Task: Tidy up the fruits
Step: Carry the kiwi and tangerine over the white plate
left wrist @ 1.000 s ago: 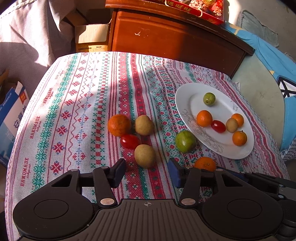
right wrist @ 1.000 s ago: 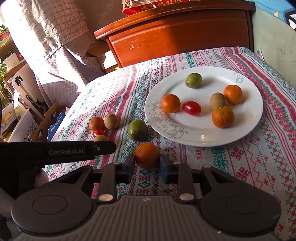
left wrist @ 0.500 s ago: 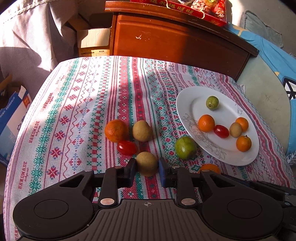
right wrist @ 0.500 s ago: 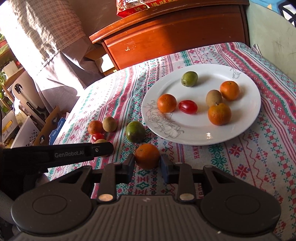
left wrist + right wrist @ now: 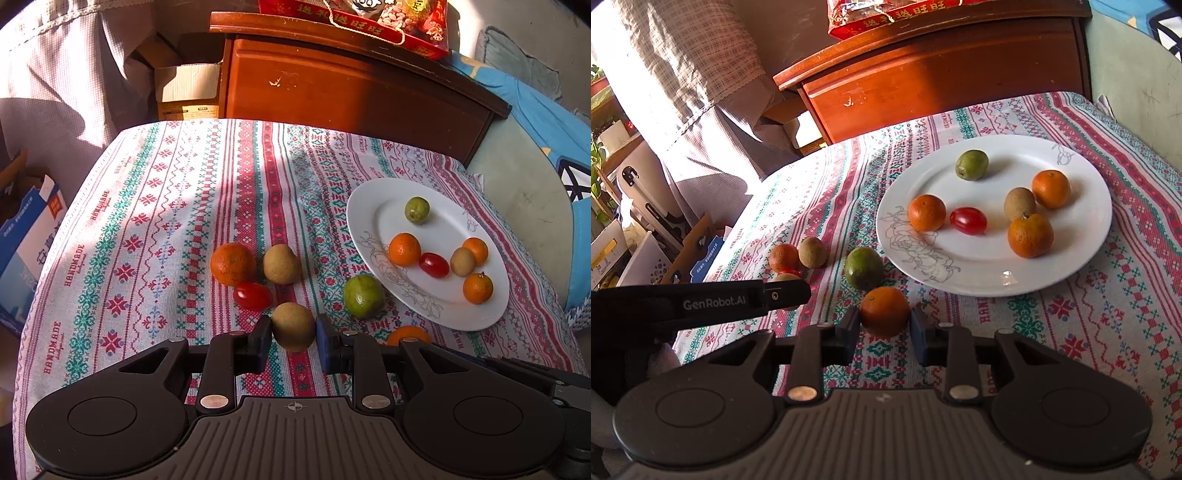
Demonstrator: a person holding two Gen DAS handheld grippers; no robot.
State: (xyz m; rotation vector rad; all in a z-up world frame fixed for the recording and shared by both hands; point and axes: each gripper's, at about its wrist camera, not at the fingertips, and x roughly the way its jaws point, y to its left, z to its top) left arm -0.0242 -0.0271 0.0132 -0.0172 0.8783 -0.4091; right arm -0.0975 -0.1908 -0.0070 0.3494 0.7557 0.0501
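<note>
Right wrist: plate (image 5: 1071,273) holds six fruits.

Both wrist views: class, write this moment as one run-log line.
left gripper: shut on brown fruit | right gripper: shut on orange | plate: six fruits

The tabletop (image 5: 155,206) wears a cloth (image 5: 122,258) striped red, green and white. On its right rests a white plate (image 5: 373,206). Left of the plate lie an orange (image 5: 232,264), two brown fruits (image 5: 281,264) (image 5: 293,325), a tomato (image 5: 253,295) and, just beside the rim, a green fruit (image 5: 364,296). Nearest lies another orange (image 5: 884,311).
</note>
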